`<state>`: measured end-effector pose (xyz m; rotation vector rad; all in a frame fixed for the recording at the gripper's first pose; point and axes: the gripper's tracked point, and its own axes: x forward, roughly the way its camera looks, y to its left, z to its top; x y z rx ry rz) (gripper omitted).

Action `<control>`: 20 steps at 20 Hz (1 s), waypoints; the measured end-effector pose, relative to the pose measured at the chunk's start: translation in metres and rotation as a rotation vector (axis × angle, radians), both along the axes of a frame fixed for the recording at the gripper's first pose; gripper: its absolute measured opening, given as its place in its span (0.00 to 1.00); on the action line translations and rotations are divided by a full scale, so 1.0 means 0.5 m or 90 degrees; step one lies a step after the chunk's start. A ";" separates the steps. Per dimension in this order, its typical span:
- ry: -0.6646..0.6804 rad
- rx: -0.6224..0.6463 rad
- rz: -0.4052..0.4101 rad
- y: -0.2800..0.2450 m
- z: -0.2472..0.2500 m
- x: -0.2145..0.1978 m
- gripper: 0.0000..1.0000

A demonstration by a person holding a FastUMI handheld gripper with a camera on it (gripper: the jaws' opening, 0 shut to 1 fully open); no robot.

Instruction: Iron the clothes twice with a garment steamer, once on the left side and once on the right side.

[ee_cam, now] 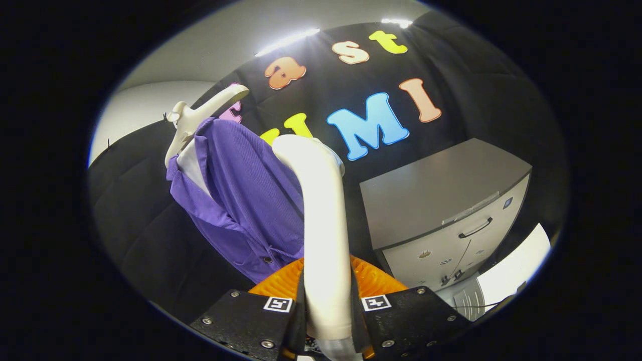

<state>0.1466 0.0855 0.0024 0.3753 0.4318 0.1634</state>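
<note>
— what is held closest to the camera?
— both fingers [328, 321] are pressed against the pale handle of the garment steamer [321, 215], which rises from between them.
— and the clothes?
— a purple shirt [241, 200] is hung on a white hanger [200, 118] just left of the steamer's head, touching or nearly so. a grey cabinet [446, 210] is seen to the steamer's right.

Purple shirt [241, 200], white steamer [323, 235], cream hanger [200, 118], grey cabinet [441, 200].
</note>
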 end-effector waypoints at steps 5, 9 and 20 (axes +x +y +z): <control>-0.099 -0.037 -0.027 0.044 0.057 0.005 0.36; -0.149 -0.106 -0.028 0.082 0.060 0.007 0.36; -0.273 -0.232 -0.125 0.106 0.108 0.061 0.38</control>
